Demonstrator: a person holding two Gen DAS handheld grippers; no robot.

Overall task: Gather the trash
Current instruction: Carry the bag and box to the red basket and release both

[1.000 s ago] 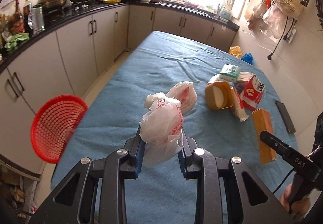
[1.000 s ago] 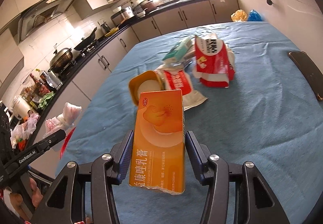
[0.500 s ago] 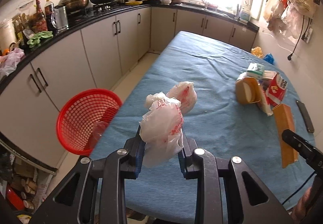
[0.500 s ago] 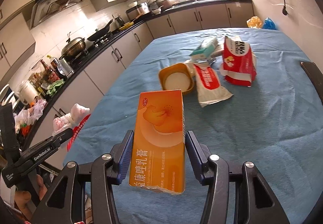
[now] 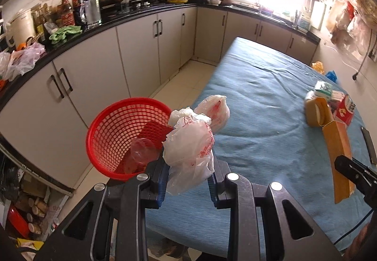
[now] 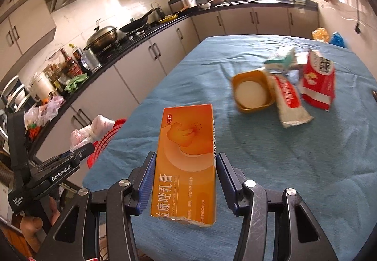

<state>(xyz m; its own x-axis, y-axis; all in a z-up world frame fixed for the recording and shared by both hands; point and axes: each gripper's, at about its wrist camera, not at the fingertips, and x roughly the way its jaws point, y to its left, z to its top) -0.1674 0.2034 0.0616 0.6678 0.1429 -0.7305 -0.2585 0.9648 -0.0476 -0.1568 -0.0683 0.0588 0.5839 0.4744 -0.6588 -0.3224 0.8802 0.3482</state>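
Orange box (image 6: 186, 164) — long axis pointing forward — clamped in right hand-held gripper (image 6: 186, 181); left hand-held gripper (image 5: 188, 176) pinches plastic bag (image 5: 188, 150).

orange box (image 6: 186, 162) reads "otc"; left tool (image 6: 77, 151) "genrobot.ai" (side).

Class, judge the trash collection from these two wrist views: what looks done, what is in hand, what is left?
Done: a clear plastic cup already lies in the red basket.
In hand: the left gripper holds a crumpled plastic bag near the basket; the right gripper holds an orange carton.
Left: the yellow tub, red packet, white pouch and green-white box remain on the table.
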